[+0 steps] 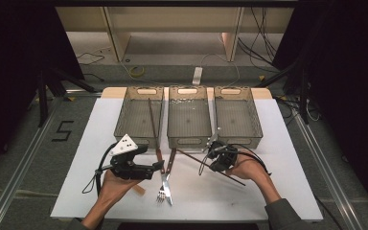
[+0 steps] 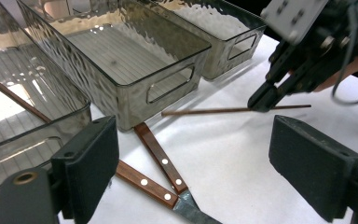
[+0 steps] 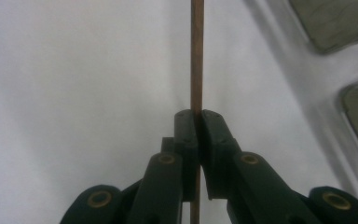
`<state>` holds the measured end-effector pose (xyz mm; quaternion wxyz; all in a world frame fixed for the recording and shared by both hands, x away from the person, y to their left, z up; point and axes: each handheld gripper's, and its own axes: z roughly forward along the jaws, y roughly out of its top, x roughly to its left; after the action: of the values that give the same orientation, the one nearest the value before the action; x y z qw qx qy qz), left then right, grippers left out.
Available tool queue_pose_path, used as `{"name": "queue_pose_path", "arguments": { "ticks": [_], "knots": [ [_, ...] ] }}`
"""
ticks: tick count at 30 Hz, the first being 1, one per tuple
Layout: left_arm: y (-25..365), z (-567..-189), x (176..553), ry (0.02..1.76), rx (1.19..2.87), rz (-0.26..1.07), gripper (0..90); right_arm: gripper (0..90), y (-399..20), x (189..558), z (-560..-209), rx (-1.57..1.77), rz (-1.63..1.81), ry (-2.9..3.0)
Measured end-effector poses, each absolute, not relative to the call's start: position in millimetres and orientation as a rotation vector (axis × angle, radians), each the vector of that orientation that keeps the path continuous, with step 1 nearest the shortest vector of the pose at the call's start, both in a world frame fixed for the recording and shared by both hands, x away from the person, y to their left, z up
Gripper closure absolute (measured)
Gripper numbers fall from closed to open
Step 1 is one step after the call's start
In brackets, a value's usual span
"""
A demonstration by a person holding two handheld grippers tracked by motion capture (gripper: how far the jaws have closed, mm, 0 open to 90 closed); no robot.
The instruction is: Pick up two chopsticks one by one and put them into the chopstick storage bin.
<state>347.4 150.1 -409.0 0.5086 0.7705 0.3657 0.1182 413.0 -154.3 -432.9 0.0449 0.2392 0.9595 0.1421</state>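
Note:
A thin brown chopstick (image 1: 191, 157) lies slantwise just above the white table (image 1: 268, 191), and my right gripper (image 1: 212, 163) is shut on it near its middle. In the right gripper view the jaws (image 3: 198, 116) pinch the chopstick (image 3: 196, 56), which runs straight ahead. The left gripper view shows the same chopstick (image 2: 205, 111) held level by the right gripper (image 2: 263, 99). My left gripper (image 1: 162, 165) stands open at the left, pointing right, with nothing between its pads (image 2: 314, 172). A second chopstick (image 1: 152, 120) leans in the left bin (image 1: 124, 115).
Three translucent grey bins stand in a row at the back; the middle bin (image 1: 189, 139) and right bin (image 1: 256, 120) hold nothing visible. A fork (image 1: 161, 191) and a knife (image 1: 168, 187) with brown riveted handles (image 2: 161, 158) lie at centre front, below the left gripper's jaws.

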Motion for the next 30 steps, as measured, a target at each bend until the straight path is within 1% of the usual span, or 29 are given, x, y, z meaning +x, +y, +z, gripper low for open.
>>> {"name": "queue_pose_path", "arguments": {
  "ticks": [2,8,16,18,22,25,30],
  "knots": [
    [148.4,-408.5,347.6,0.884,1.840,0.242,15.3,85.9,-157.2,411.6,-425.5,0.741,0.484,2.915],
    [138.5,-408.7,346.8,0.886,1.819,0.176,15.3,85.9,-162.1,405.8,-402.1,0.755,0.663,2.855],
    [128.3,-413.5,353.3,0.922,1.765,0.081,17.4,85.9,-147.1,387.9,-376.9,0.667,0.862,2.774],
    [127.9,-413.0,354.8,0.943,1.732,0.039,21.0,85.8,-142.4,383.8,-373.0,0.638,0.900,2.768],
    [122.0,-410.0,353.9,0.941,1.726,0.029,23.0,85.8,-134.5,380.2,-372.5,0.609,0.947,2.773],
    [121.5,-411.4,357.1,0.973,1.683,-0.026,25.7,85.8,-131.2,378.8,-372.9,0.594,0.976,2.768],
    [124.2,-414.3,361.5,0.995,1.625,-0.087,35.0,85.8,-126.4,374.9,-371.3,0.561,1.020,2.764]
  ]
}}
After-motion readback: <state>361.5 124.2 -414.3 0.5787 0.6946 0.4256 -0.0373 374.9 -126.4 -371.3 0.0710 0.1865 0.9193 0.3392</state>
